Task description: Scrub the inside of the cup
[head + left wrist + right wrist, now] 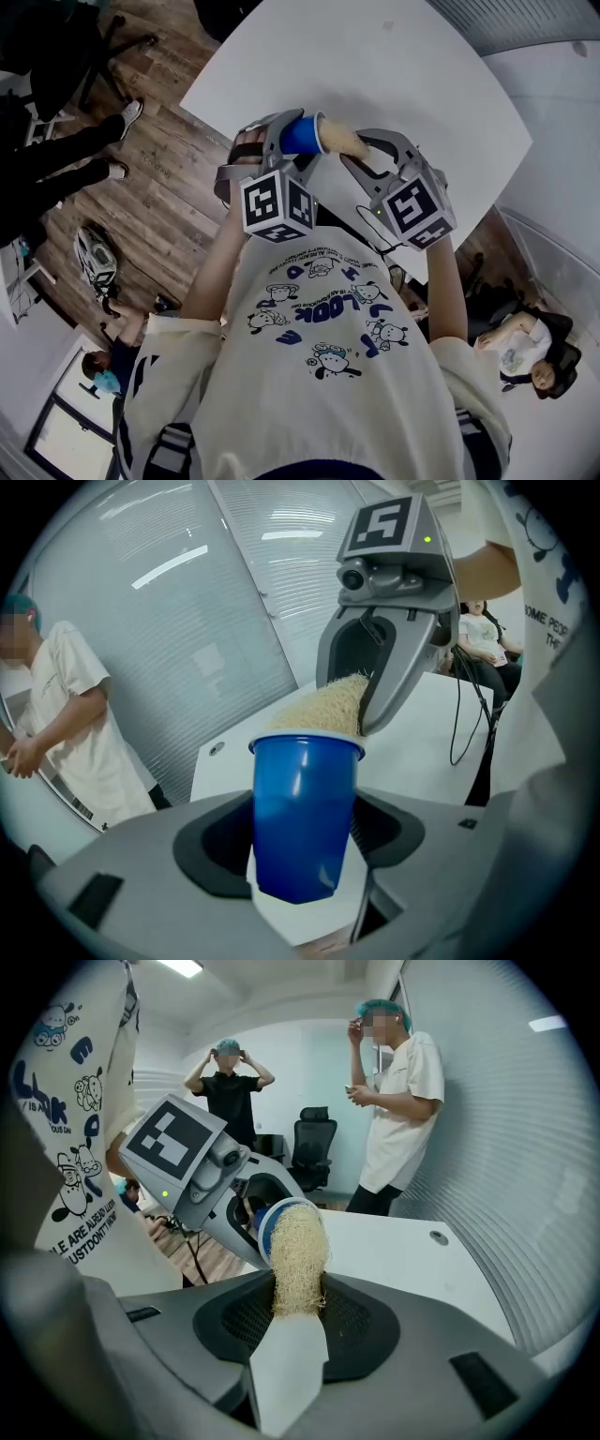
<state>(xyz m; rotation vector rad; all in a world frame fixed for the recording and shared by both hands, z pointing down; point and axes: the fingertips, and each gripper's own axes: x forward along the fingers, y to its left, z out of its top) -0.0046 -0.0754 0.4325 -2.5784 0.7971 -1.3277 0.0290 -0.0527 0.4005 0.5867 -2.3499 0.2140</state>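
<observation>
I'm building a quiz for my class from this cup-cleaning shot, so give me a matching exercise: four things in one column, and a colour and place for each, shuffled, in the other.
Things:
1. cup
2. scrubber
3. table
4. office chair

Colour and place:
A. tan, gripped in the right tongs
B. black, in the background
C. blue, gripped in the left tongs
D. white, below the cup

Pairs: 1-C, 2-A, 3-D, 4-B

Office-type room is indicated: white table (375,66), wood floor (159,187), black swivel chair (314,1143), ribbed wall panels (187,621), ceiling light (183,967). Capped bystanders (398,1101) are seen standing.
</observation>
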